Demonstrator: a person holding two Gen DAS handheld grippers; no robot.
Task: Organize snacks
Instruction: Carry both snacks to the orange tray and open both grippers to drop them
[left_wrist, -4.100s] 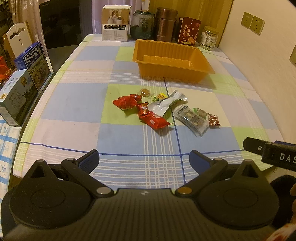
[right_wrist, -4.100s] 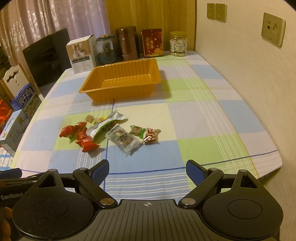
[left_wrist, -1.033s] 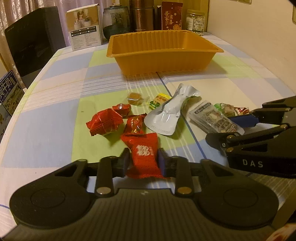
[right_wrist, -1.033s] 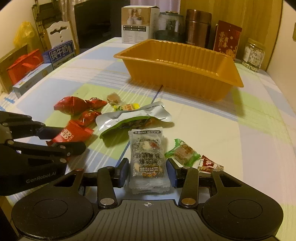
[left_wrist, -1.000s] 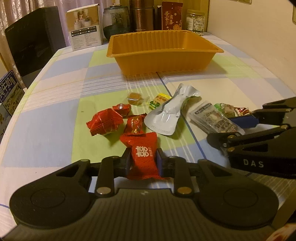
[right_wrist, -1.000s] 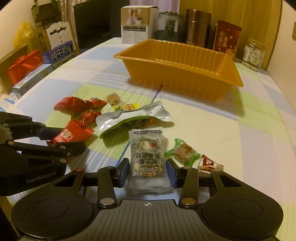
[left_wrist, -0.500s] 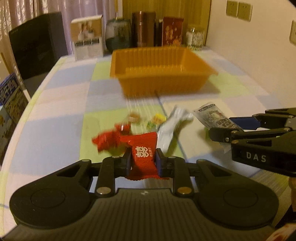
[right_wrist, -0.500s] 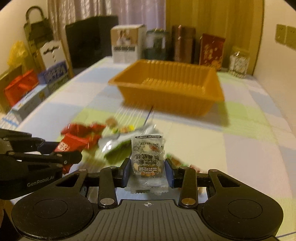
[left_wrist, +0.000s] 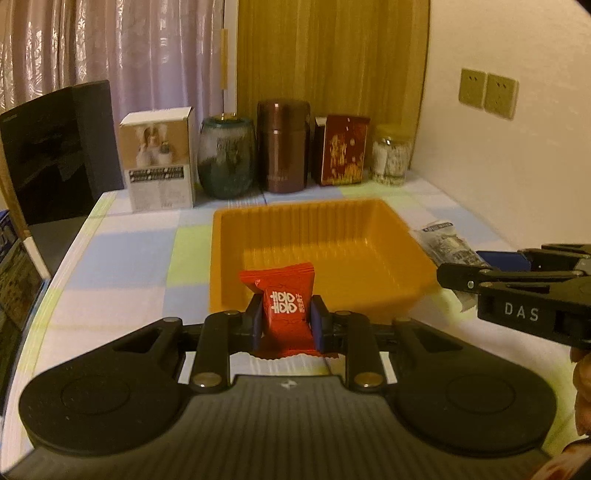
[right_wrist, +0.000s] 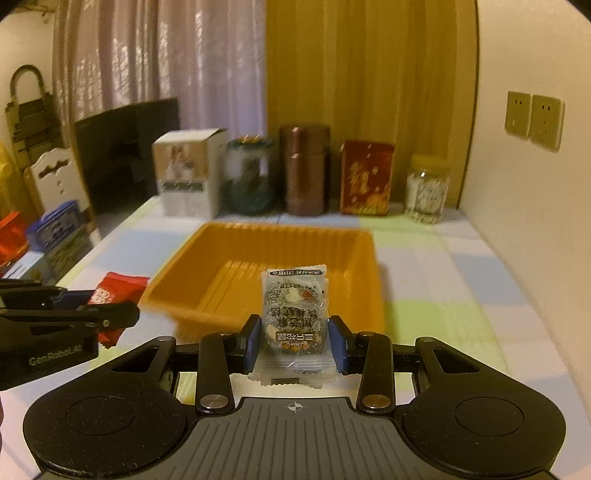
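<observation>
My left gripper (left_wrist: 287, 320) is shut on a red snack packet (left_wrist: 284, 306) with white characters, held upright in the air just short of the orange tray (left_wrist: 229, 236). My right gripper (right_wrist: 295, 341) is shut on a clear packet of dark snack (right_wrist: 294, 302), also lifted in front of the tray (right_wrist: 184, 258). The tray looks empty inside. In the left wrist view the right gripper (left_wrist: 480, 267) comes in from the right with its clear packet (left_wrist: 443, 242). In the right wrist view the left gripper (right_wrist: 107, 306) shows at the left with the red packet (right_wrist: 114, 286).
Along the table's far edge stand a white box (left_wrist: 159, 158), a glass jar (left_wrist: 226, 158), a brown canister (left_wrist: 282, 146), a red tin (left_wrist: 345, 149) and a small jar (left_wrist: 391, 157). A dark monitor (left_wrist: 55, 147) sits at the far left. The wall (left_wrist: 517, 166) is close on the right.
Both grippers have risen off the table with their packets and moved toward the orange tray. The loose snacks on the cloth have dropped out of view below.
</observation>
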